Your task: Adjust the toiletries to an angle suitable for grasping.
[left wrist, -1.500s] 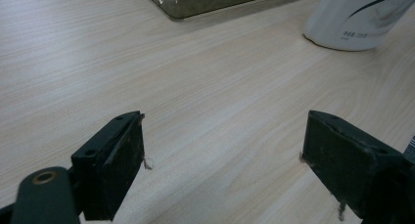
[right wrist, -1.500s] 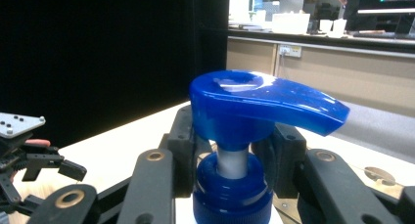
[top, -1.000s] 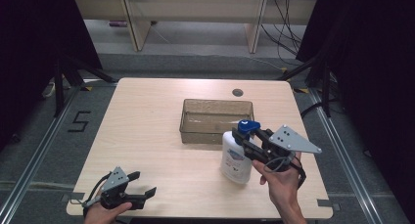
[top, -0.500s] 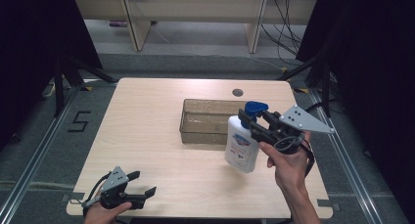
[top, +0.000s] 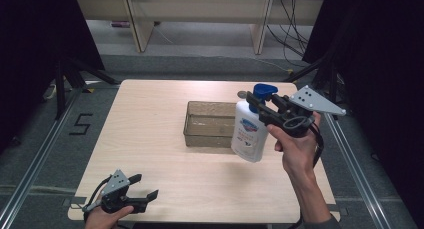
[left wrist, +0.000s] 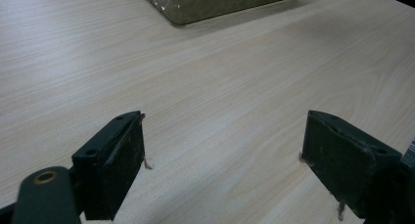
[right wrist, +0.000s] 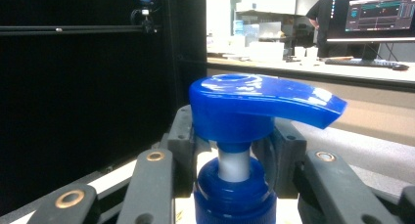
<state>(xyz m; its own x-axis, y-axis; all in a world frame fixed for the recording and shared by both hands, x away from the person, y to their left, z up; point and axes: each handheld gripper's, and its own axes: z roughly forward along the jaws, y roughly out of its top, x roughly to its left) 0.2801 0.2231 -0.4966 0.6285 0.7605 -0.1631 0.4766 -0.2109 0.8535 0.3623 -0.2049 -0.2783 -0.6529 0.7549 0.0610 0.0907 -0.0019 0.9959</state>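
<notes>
White plastic pump bottle with blue dispenser head [top: 251, 130], held above the bench [top: 150, 139] beside the clear rectangular bin [top: 210, 124], right gripper [top: 260, 105] fingers clamped on its neck: lower upright into bin; left gripper [top: 142, 186] fingers apart, idle.

The bin [top: 210, 124] is sitting mid-counter [top: 150, 139]. The bottle [top: 250, 131] is hanging just right of it, in the right hand-held gripper [top: 257, 106]. The left hand-held gripper [top: 142, 186] is resting at the counter's near left corner.
</notes>
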